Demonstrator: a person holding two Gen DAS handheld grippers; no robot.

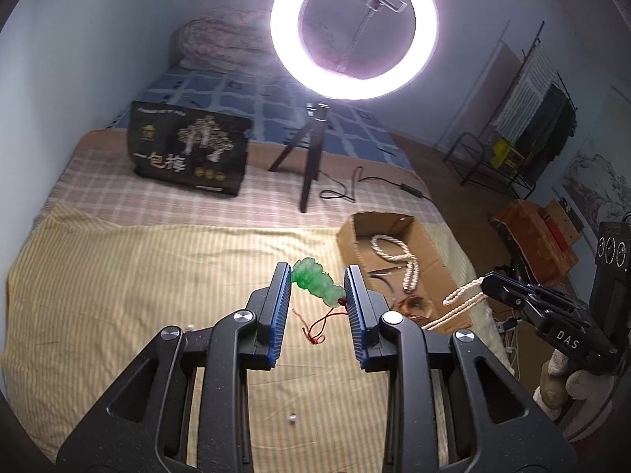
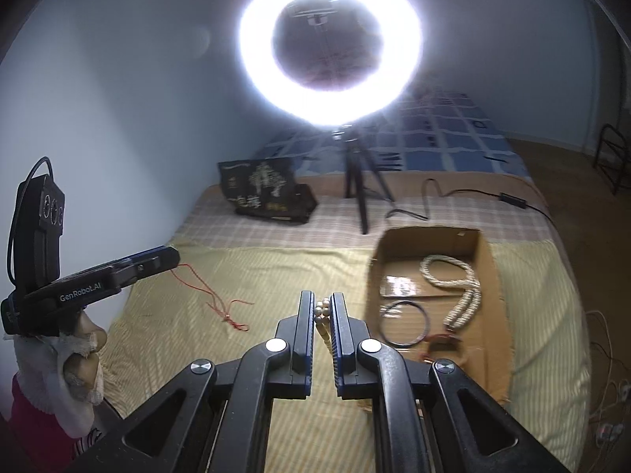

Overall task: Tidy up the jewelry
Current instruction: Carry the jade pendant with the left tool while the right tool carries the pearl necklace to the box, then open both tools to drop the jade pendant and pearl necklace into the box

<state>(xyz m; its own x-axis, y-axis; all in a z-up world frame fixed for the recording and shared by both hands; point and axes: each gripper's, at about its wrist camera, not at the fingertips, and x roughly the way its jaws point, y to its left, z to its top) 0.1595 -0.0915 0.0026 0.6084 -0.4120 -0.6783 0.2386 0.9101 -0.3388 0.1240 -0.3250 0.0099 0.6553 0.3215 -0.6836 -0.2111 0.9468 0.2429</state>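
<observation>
Your right hand-held gripper (image 2: 323, 305) pinches a pearl strand (image 2: 322, 307) between its fingertips, above the striped bed cover (image 2: 276, 272). To its right, the cardboard box (image 2: 489, 276) holds a beaded necklace (image 2: 457, 287) and a dark bangle (image 2: 406, 325). A red cord (image 2: 215, 299) trails from your left hand-held gripper (image 2: 169, 256).
</observation>
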